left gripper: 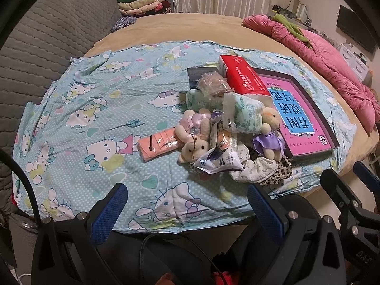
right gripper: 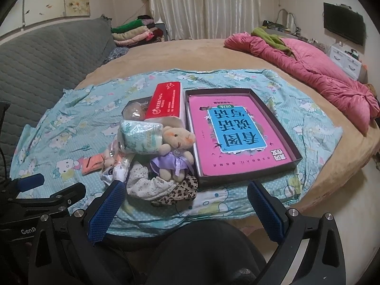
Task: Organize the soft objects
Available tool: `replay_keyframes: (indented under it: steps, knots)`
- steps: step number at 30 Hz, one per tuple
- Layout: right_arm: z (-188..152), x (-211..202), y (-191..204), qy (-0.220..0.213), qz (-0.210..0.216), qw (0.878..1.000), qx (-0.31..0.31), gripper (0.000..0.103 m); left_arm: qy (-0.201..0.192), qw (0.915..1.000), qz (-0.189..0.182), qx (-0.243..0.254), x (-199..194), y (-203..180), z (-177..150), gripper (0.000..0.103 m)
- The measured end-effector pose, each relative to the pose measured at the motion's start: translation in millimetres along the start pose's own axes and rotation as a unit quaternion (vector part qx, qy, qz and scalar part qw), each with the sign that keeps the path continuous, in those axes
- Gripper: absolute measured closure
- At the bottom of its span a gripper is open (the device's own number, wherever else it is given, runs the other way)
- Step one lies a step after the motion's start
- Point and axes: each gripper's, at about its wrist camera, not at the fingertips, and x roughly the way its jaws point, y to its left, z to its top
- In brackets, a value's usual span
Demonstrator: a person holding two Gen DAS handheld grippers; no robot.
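Two sets of tongs, the left tongs (left gripper: 187, 210) and right tongs (right gripper: 186, 207), hang wide open and empty near the bed's edge. Nothing looks sorted yet: the teddy bears (right gripper: 174, 152), tissue packs (right gripper: 140, 137) and socks (right gripper: 152, 186) sit heaped beside the box (right gripper: 294, 147) on the sheet (left gripper: 95, 109).

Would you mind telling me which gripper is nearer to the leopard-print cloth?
Right. The right gripper hangs open just short of the leopard-print cloth, which lies between its jaws. The left gripper is also open but sits further left, the cloth off to its right.
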Motion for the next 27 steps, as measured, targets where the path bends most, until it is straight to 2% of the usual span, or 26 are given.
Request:
replay_keyframes:
  steps: [16, 27]
  knots:
    - [-0.6, 0.7, 0.4, -0.003, 0.001, 1.0, -0.001, 0.0, 0.001, 0.9999, -0.009, -0.007, -1.5, 6.8, 0.7, 0.001]
    - [-2.5, 8.5, 5.3, 0.005, 0.004, 1.0, -0.008, 0.0, 0.013, 0.9986, -0.028, -0.044, 10.7, 31.5, 2.1, 0.001]
